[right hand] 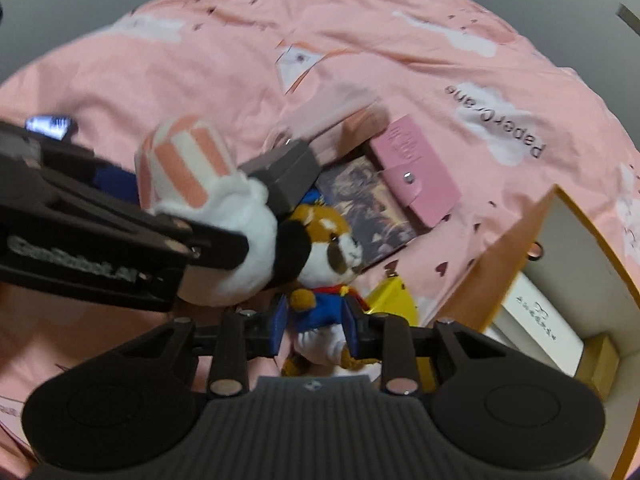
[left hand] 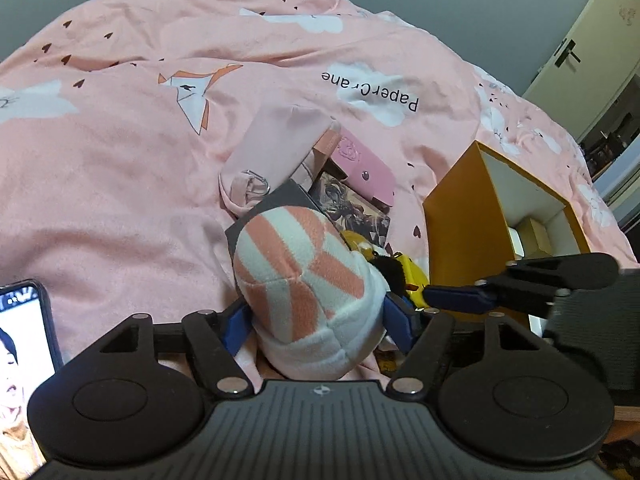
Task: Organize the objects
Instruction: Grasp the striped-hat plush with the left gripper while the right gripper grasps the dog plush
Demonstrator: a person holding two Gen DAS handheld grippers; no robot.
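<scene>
Left wrist: left claw [left hand: 318, 322] clasps fleecy striped plush [left hand: 304, 280]; right claw [right hand: 318, 330] pinches fuzzy blue-shirted toy [right hand: 320, 280].

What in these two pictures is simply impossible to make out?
- Left wrist view: the small fox plush is mostly hidden behind the striped plush.
- Left wrist view: the phone is cut off by the left edge.
- Right wrist view: the printing on the white box inside the orange box is too small and blurred.
- Right wrist view: the yellow item is partly hidden by the fox plush.

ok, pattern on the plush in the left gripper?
Salmon-and-white stripes on the striped plush; clearest in the left wrist view.
</scene>
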